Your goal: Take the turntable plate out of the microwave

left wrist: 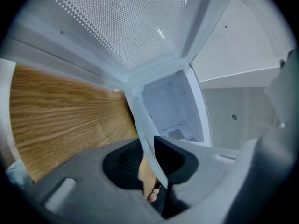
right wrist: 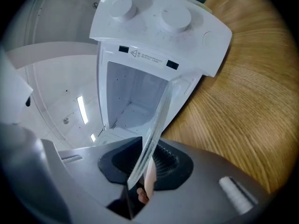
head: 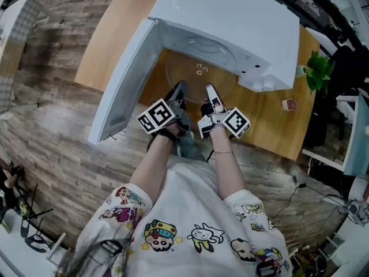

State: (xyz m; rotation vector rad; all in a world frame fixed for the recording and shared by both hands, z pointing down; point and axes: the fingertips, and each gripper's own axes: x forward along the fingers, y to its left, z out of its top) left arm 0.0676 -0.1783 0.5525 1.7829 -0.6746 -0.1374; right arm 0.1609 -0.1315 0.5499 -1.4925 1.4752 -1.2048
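Microwave (head: pixel 230 16) noted on a wooden table (head: pixel 271 126), its door (head: pixel 124 85) swung fully open toward the left of the head view. The clear glass turntable plate (head: pixel 196 74) is seen at the mouth of the cavity: its far part lies over the white cavity floor, its near part juts out over the tabletop. The near rim is gripped at two places, side by side. The left gripper (head: pixel 179 91) is clamped on the rim to the left, the right gripper (head: pixel 211 92) on the rim to the right, a small gap being left between them. In the left gripper view, the left gripper (left wrist: pixel 152 164) is seen with its jaws part-closed and the plate (left wrist: pixel 140 120) edge-on between the dark pads, both pads pressed against the glass; the perforated door screen (left wrist: pixel 126 27) fills the upper field. In the right gripper view, the same is recorded for the right gripper (right wrist: pixel 145 164): jaws drawn in onto the thin glass edge (right wrist: pixel 159 120), nothing else held. The control panel with two knobs (right wrist: pixel 149 13) is visible above the open cavity (right wrist: pixel 131 97). A green plant (head: pixel 317 68) and a small pinkish object (head: pixel 288 104) are noted on the table's far side, well apart from the plate.
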